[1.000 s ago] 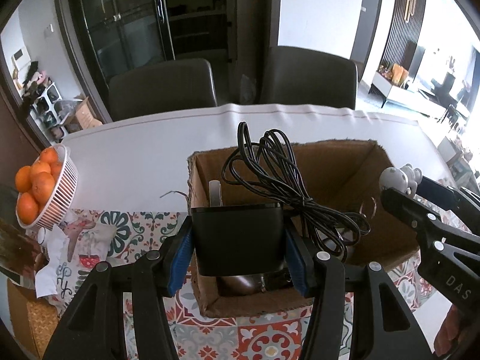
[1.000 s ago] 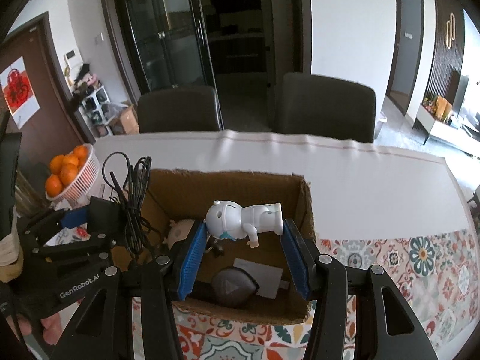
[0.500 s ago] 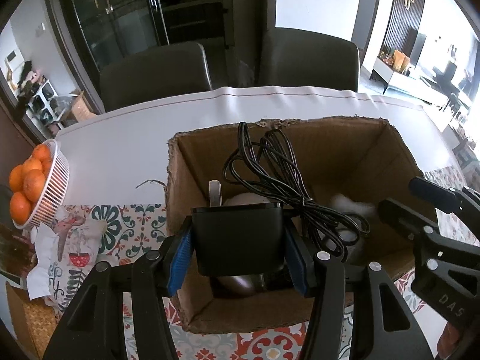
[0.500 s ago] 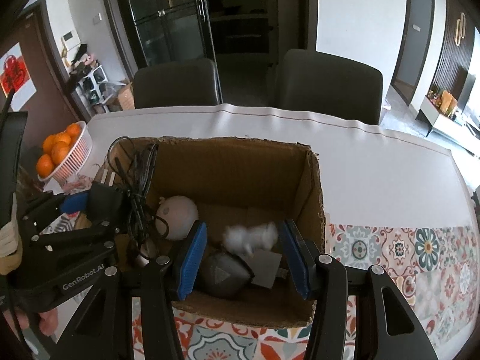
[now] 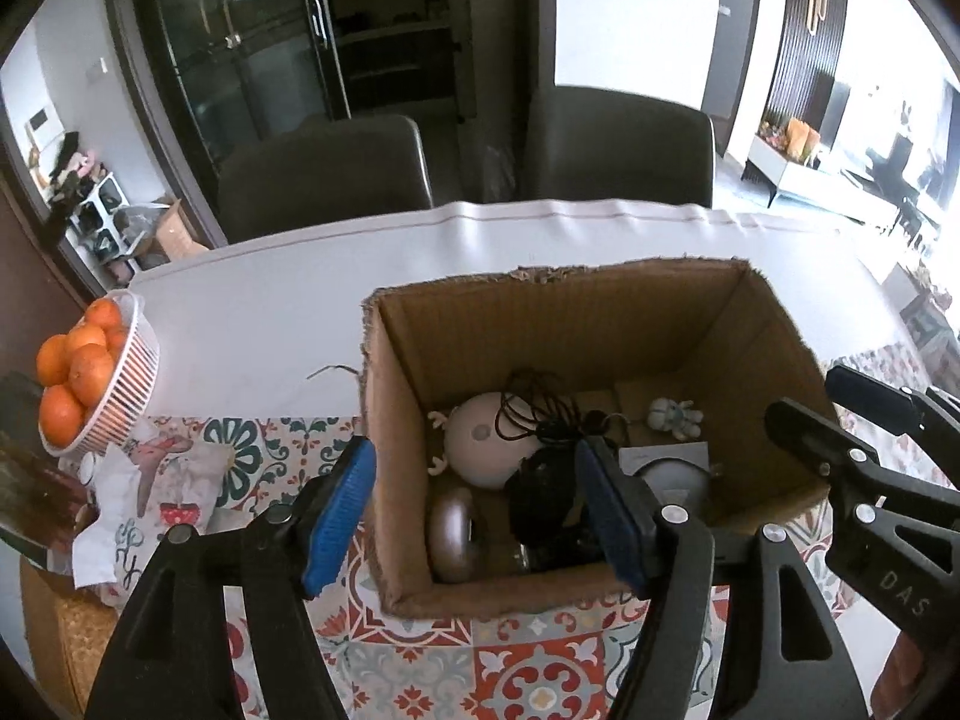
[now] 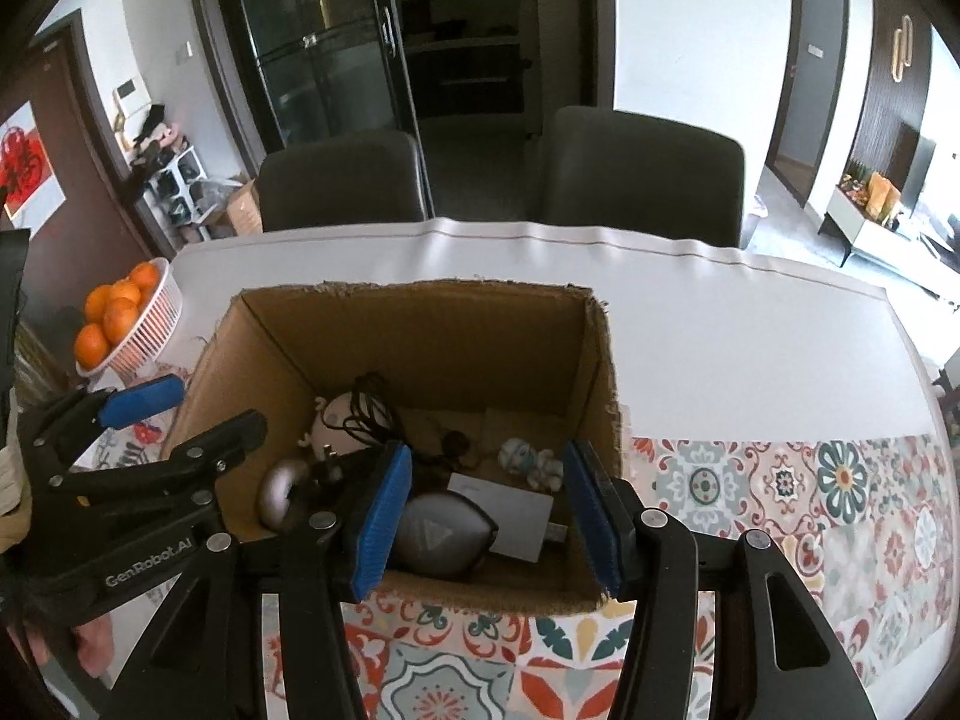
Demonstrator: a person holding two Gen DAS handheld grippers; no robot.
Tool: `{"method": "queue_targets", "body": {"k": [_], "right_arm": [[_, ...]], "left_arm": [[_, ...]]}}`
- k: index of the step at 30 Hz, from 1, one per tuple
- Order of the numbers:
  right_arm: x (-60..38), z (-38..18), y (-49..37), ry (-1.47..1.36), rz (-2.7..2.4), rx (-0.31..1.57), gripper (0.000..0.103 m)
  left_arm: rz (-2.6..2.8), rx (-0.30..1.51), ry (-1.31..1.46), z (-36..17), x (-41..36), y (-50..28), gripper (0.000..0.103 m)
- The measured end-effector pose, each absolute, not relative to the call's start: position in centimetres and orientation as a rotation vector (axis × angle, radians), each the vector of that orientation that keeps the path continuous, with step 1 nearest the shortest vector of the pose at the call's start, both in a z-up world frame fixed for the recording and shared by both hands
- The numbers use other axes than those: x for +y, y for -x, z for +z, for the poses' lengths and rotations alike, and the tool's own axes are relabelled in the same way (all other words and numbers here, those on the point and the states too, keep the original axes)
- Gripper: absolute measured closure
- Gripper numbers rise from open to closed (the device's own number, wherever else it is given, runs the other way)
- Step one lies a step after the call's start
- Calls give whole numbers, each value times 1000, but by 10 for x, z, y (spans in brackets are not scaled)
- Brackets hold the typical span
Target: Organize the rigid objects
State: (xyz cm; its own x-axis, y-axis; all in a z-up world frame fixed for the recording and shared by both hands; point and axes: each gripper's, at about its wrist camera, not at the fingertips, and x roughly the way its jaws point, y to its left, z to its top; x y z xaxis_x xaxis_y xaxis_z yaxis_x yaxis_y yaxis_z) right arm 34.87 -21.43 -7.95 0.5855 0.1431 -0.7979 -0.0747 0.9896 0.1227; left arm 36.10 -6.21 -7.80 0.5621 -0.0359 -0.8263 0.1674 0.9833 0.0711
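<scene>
At the far left edge of the table, a white slatted basket (image 5: 129,384) holds oranges (image 5: 75,369), with crumpled printed cloth (image 5: 156,480) lying just near of it on the patterned tile mat (image 5: 528,660). Right of that, the left gripper (image 5: 480,510) hangs over the near left corner of the cardboard box (image 5: 558,312), its blue pads spread wide with nothing between them; one pad sits outside the box wall, the other above the contents. Inside the box, from left to right, lie a brown rounded object (image 5: 450,531), a pale round toy (image 5: 489,441) with black cable (image 5: 540,420) draped across it, a black adapter (image 5: 543,504), a grey rounded device (image 6: 444,531) resting on a white flat box (image 6: 510,507), and a small white figurine (image 6: 528,459) toward the far right corner of the floor. The right gripper (image 6: 489,516) hovers above the box's near right side, jaws wide apart and empty, well above the figurine. Beyond the table stand two dark chairs (image 6: 342,180).
</scene>
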Motion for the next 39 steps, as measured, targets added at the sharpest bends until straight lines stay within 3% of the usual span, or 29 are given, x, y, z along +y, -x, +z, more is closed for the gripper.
{"method": "queue_targets", "body": {"k": [15, 26, 32, 39], "right_arm": [[-217, -15, -275, -102, 75, 756, 44], [-217, 21, -220, -82, 15, 650, 20], [-223, 32, -193, -107, -10, 627, 12], [-223, 46, -164, -96, -34, 584, 12]], "left_arm": [[-83, 768, -114, -6, -51, -281, 13], [-58, 633, -133, 28, -49, -222, 0], [-48, 574, -154, 43, -52, -196, 0], [-71, 575, -107, 50, -49, -170, 0]]}}
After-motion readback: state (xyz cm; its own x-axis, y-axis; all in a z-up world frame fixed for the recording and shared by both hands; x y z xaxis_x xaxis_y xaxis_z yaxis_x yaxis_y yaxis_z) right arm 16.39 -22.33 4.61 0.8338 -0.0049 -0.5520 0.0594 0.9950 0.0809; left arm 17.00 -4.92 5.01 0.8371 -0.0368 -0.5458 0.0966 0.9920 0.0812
